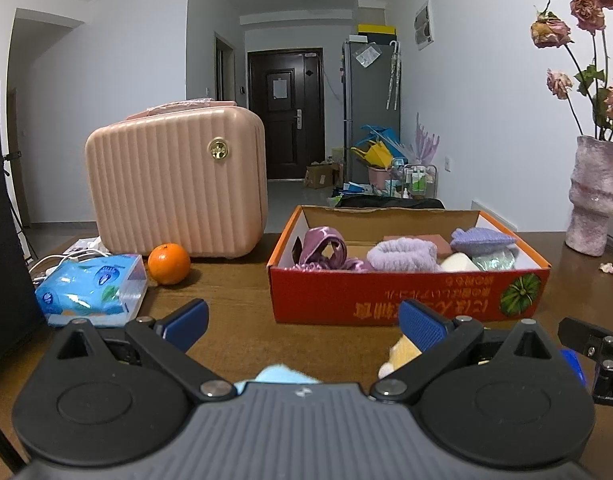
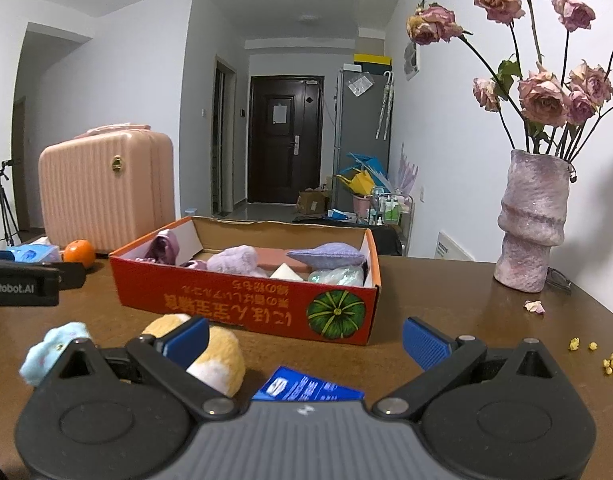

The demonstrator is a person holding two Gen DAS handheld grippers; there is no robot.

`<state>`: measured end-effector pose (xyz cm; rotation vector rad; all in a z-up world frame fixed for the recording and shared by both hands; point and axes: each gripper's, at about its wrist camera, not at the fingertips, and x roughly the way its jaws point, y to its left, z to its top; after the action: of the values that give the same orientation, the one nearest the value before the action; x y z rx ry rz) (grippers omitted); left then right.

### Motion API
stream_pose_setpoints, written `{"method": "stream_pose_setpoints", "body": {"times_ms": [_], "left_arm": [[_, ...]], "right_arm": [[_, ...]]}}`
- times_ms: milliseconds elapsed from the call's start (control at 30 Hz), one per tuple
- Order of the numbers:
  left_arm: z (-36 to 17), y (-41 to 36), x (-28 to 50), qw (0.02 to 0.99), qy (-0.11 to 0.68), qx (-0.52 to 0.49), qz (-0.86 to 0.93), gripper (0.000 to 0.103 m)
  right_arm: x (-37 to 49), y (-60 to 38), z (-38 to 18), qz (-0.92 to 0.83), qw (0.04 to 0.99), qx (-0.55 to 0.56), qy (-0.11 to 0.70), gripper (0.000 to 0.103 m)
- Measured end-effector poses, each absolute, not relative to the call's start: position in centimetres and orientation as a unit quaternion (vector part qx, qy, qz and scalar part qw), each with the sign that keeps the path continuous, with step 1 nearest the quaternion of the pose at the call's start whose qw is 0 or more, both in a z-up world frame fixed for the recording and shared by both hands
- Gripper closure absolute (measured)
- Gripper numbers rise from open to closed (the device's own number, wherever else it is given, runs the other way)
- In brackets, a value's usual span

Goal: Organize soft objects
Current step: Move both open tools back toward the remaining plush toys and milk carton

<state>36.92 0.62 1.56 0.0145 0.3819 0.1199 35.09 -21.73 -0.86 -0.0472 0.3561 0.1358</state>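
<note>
**A:** Left wrist first. Your left gripper (image 1: 302, 322) has its jaws wide apart, holding nothing. The red box (image 1: 406, 294) sits just ahead, already holding a purple scrunchie (image 1: 326, 252) and other soft pieces. The light-blue plush (image 1: 280, 376) is nearly hidden under the gripper body — come down blind and you could pin it instead of gripping it.

**B:** And the right wrist?

**A:** Your right gripper (image 2: 306, 338) is spread open too, empty. The yellow plush (image 2: 216, 356) lies on the table against its left finger; close off-centre and it may squirt sideways. The blue packet (image 2: 306, 388) beside it isn't obviously soft — don't catch it as well.
</note>
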Motion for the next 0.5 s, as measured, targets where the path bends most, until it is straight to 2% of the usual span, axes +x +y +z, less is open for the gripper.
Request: {"method": "stream_pose_setpoints", "body": {"times_ms": [500], "left_arm": [[1.2,2.6,31.8,0.980,0.197,-0.002,0.040,0.000]], "right_arm": [[30.7,-20.9,-1.5,0.078,0.980,-0.031,0.182,0.000]]}}
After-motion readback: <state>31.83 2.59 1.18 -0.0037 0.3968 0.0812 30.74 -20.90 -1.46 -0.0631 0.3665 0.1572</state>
